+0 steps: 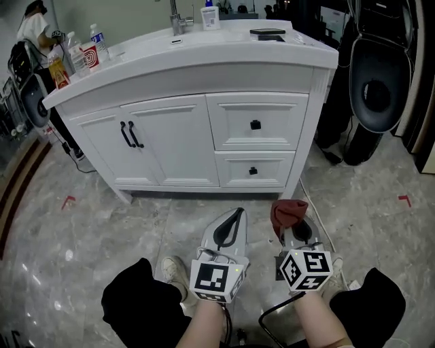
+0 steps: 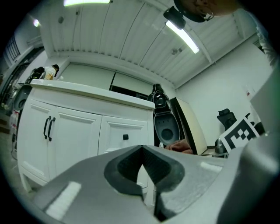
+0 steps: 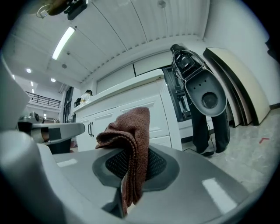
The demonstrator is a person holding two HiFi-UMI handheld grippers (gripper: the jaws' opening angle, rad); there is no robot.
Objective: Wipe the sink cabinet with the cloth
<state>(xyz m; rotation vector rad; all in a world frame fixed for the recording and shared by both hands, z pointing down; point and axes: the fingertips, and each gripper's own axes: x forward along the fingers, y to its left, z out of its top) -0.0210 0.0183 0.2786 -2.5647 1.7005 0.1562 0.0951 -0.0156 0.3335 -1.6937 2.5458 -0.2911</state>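
Note:
The white sink cabinet (image 1: 190, 136) stands ahead in the head view, with two doors at left and two drawers at right; it also fills the left gripper view (image 2: 78, 131) and shows in the right gripper view (image 3: 131, 109). A brown-red cloth (image 1: 289, 212) (image 3: 131, 144) is pinched in my right gripper (image 1: 291, 228) (image 3: 131, 168), folded and hanging over its jaws. My left gripper (image 1: 230, 228) (image 2: 142, 168) is shut with nothing in it. Both grippers are held low, a short way in front of the cabinet's drawers.
On the countertop stand a faucet (image 1: 178, 20), a soap bottle (image 1: 210, 16), water bottles (image 1: 98, 42) and a dark flat thing (image 1: 267, 32). A black machine (image 1: 374, 81) stands right of the cabinet. A person (image 1: 34, 30) is at far left. Marble floor (image 1: 102, 224) lies around.

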